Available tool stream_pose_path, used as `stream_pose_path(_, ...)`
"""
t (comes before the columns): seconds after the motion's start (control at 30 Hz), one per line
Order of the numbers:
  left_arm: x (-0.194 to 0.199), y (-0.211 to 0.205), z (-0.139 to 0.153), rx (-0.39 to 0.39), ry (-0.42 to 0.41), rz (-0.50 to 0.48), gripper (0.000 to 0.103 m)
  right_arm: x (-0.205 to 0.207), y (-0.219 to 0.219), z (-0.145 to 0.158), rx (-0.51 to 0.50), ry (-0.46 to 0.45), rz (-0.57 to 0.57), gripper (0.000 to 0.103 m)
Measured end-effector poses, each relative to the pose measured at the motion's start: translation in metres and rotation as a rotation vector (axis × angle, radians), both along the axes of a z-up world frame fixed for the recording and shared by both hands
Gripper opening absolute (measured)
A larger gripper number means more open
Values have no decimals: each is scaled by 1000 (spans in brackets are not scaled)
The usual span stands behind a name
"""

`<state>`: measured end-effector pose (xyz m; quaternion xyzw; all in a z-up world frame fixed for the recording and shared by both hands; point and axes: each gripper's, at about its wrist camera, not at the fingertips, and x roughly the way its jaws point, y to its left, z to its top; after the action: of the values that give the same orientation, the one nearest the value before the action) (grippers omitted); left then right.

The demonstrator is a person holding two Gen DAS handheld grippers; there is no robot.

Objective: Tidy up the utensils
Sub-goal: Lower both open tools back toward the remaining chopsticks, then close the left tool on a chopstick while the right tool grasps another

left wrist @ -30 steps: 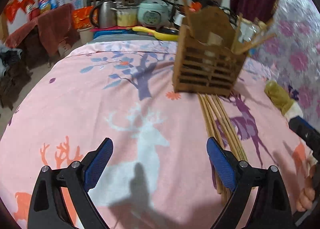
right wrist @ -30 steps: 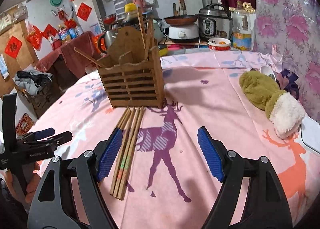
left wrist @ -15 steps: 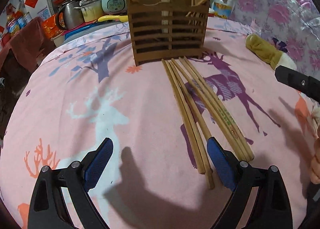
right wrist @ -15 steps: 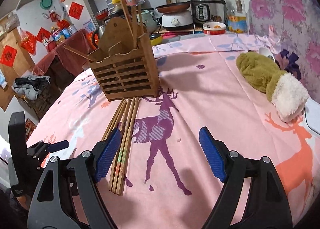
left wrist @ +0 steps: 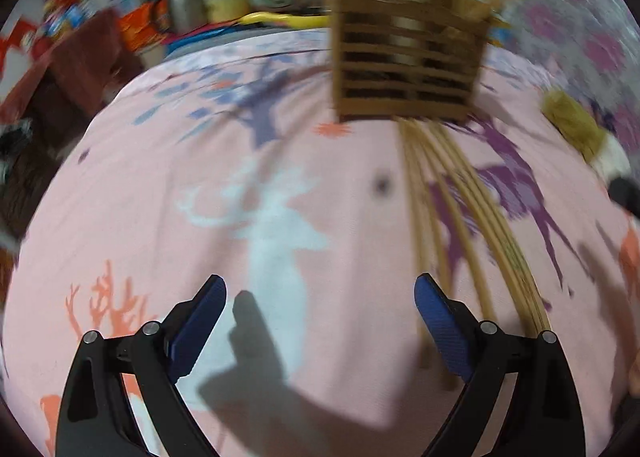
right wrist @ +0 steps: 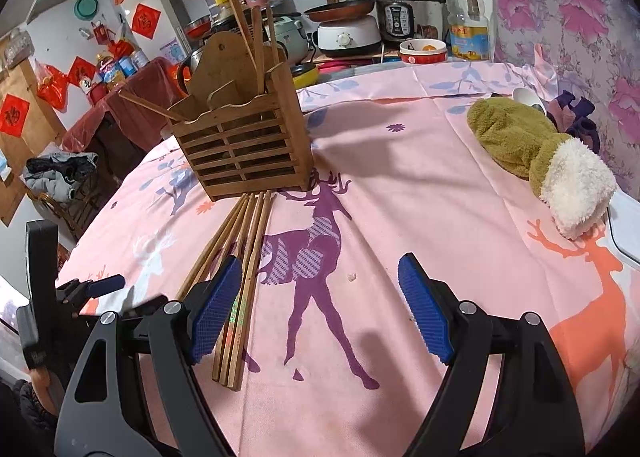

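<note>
Several loose chopsticks (right wrist: 240,277) lie in a tight fan on the pink deer-print cloth (right wrist: 400,217) covering the bench, their far tips touching the foot of the slatted wooden holder (right wrist: 244,145), which already has a few sticks standing in it. The right gripper (right wrist: 320,305) hangs just beside the bundle, jaws wide and empty, its left pad over the near ends. The left gripper (left wrist: 320,321) hovers on the other side of the bundle, jaws also wide with nothing between them; that view is blurred.

Judging from this, the main risk is a pinch on the packed bundle catching 2 or 3 sticks, or rolling them apart across the soft cloth. Both grippers crowd the same ends, so they could knock together.

Open cloth lies to the right up to the green plush mitt (right wrist: 532,145); the bench edge curves away close on the left.
</note>
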<state>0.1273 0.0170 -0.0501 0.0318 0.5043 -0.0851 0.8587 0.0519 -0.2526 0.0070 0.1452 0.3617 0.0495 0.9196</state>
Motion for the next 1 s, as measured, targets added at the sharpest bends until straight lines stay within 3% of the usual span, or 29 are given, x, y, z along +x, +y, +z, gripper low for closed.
stream_pose_path(0.13, -2, 4, 9, -75, -12, -23, 93, 0, 0, 0, -1, -1, 0, 78)
stream_pose_path(0.37, -12, -27, 2, 39, -30, -115, 90, 0, 1, 0, -7, -2, 0, 78)
stream_pose_path(0.63, -1, -16, -10, 33, 31, -72, 85, 0, 2, 0, -15, -1, 3, 78)
stream_pose_path(0.73, -5, -18, -6, 19, 16, -92, 63, 0, 2, 0, -18, -3, 2, 78)
stream_pose_path(0.8, -10, -25, -4, 13, 4, -135, 36, 0, 2, 0, -20, -3, 1, 78)
stream_pose_path(0.9, -20, -37, -3, 13, -4, -188, 7, 0, 2, 0, -20, -3, -1, 78)
stream_pose_path(1.0, -23, -37, -1, 23, -14, -183, 6, -1, 1, 0, -18, -5, -5, 78)
